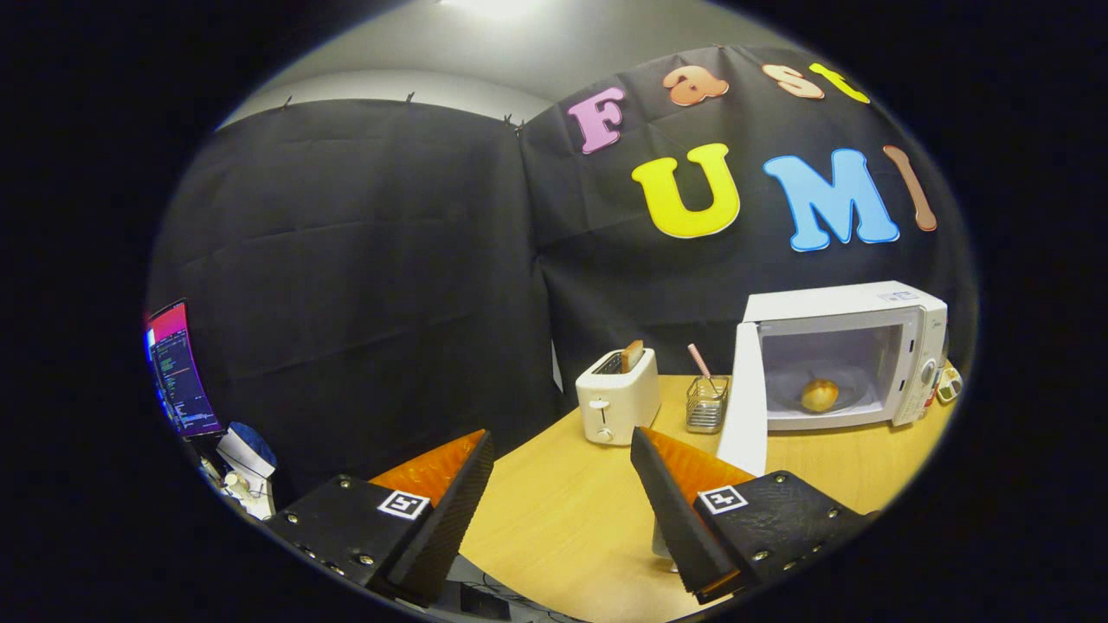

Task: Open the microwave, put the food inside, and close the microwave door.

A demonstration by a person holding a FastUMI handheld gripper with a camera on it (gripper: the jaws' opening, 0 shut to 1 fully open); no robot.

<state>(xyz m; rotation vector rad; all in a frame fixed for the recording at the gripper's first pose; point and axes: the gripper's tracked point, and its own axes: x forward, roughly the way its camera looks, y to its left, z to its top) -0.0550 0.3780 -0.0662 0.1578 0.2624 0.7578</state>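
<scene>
Round golden bread roll (819, 395) sits inside the white microwave (853, 355), whose door (746, 407) hangs open, on the wooden worktop (571, 519). Hand-held gripper (563, 459) is spread wide, empty, well short of it.

No readable text on the objects. The microwave (844, 355) carries a pale label on its top near the right corner and small marks beside the knobs, all too small to read. Each finger block of the gripper (563, 454) bears a square black-and-white marker tag (404, 504), a pattern rather than letters. The jaws stand wide apart with nothing between them. The toaster (617, 397) shows no legible brand.
</scene>
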